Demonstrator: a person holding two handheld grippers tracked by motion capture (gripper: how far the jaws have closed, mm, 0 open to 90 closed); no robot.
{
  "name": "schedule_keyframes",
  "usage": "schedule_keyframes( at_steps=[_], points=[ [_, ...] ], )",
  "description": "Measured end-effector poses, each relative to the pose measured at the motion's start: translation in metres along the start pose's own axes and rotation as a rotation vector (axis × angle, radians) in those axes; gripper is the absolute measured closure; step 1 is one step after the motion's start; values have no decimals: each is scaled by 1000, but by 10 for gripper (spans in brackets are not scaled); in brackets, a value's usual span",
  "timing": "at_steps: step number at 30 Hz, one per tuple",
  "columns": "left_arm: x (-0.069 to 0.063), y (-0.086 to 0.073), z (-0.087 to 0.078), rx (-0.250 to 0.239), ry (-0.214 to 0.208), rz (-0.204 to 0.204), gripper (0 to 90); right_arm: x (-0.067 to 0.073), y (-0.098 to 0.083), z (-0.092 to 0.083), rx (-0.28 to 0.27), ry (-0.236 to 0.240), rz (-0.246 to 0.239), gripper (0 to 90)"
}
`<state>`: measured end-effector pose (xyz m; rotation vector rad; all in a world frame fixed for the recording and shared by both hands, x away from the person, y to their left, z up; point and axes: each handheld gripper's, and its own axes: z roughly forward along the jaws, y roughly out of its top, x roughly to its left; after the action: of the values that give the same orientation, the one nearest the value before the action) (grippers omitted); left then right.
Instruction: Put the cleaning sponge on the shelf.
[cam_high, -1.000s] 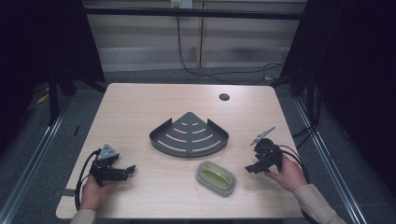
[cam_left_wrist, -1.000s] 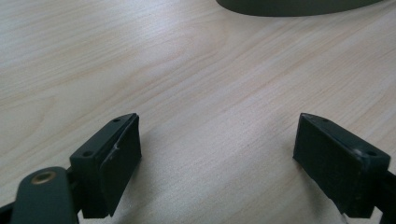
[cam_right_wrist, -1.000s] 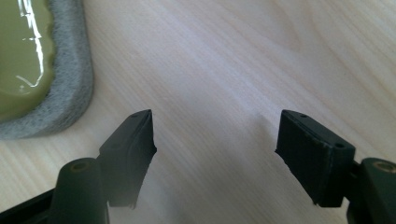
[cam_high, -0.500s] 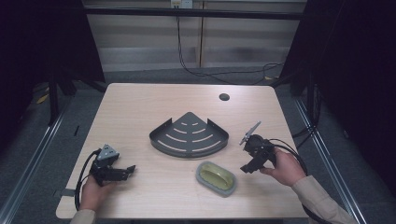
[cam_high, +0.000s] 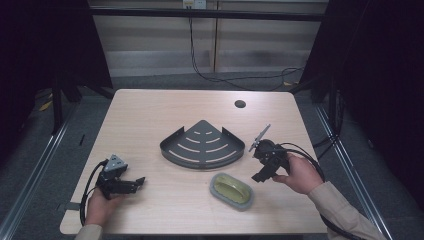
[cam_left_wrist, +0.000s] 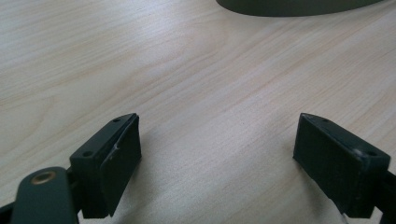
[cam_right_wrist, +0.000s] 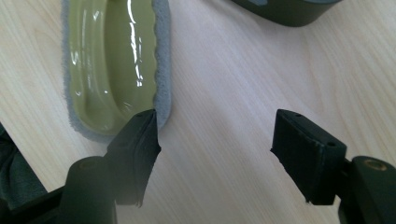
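**Right gripper lines up on the soap dish**

On the near left of the wooden table, the left gripper lies low in the person's left hand, its jaws spread wide over bare wood with nothing between them; it looks parked there to leave the middle free. Its own view shows the dark curved edge of the corner shelf well ahead

Further right, at the table's centre, the dark slotted corner shelf sits flat, its curved front toward the person. Just in front of it and to the right lies the green soap dish with a grey rim, near the shelf but apart from it

Right again, the right gripper is tilted down and leftward toward the dish, held by the right hand. Its jaws stand wide apart and empty; in the right gripper view one jaw overlaps the grey rim of the soap dish, the other stands over bare wood, so the reach seems aimed at the dish's edge

A small round hole marks the far side of the table. Nothing blocks the way to the dish, though the shelf's front wall is close by
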<state>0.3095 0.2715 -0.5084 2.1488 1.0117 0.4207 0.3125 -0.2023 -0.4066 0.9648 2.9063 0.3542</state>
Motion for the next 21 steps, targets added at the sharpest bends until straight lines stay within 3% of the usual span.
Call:
schedule_keyframes(
  at_steps=[9, 21],
  points=[
    [0, 0, 0, 2, 0, -2, 145, 10, 15, -2, 16, 14, -5, 344],
    [0, 0, 0, 1, 0, -1, 145, 26, 30, 2, 41, 43, -58, 369]
  ],
)
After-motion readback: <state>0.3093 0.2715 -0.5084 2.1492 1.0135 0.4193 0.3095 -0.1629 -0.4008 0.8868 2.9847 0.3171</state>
